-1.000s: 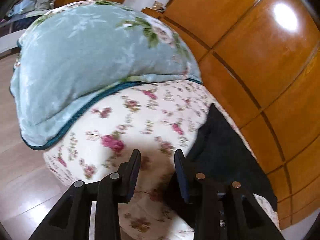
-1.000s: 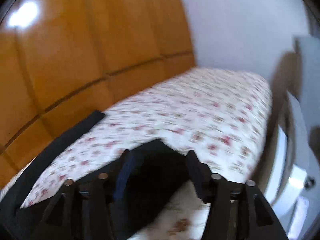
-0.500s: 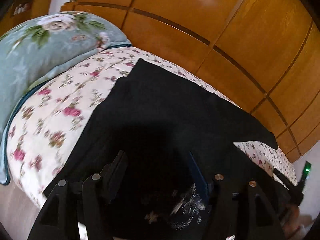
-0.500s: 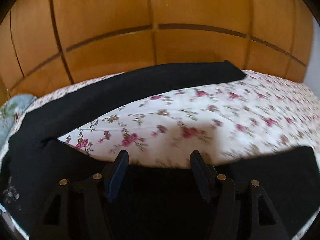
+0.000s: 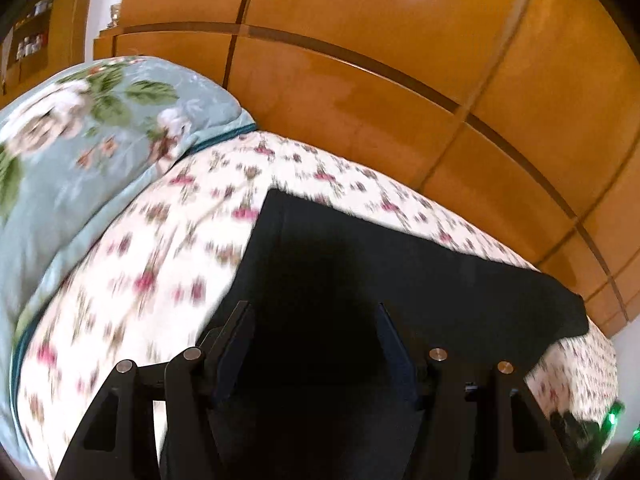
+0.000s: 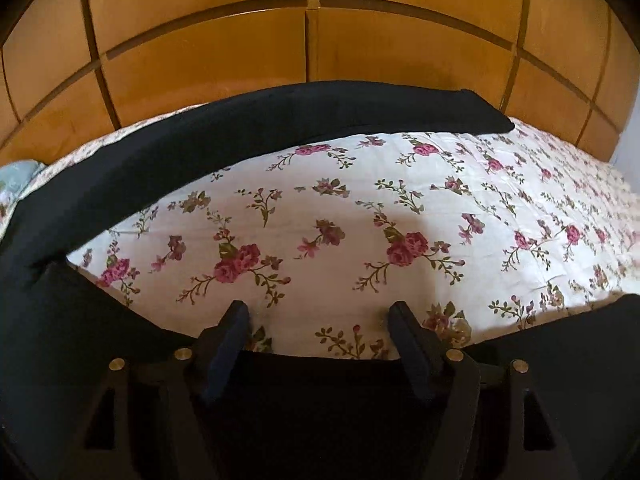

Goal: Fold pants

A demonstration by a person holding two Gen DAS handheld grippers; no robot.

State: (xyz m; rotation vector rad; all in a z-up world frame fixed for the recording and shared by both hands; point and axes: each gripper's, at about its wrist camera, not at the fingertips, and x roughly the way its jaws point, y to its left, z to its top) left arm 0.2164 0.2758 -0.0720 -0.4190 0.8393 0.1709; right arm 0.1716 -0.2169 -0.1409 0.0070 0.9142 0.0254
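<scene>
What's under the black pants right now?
The black pants lie on the floral bedsheet, which shows between the two legs. Both claws, left claw and right claw, are open. Whatever the dark fabric covers is hidden.

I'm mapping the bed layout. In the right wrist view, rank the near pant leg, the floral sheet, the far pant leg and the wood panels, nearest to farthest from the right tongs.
1. Near pant leg: under the open right tongs.
2. Floral sheet: just ahead, between the legs.
3. Far pant leg: across the sheet, along the bed's far edge.
4. Wood panels: behind the bed.
</scene>
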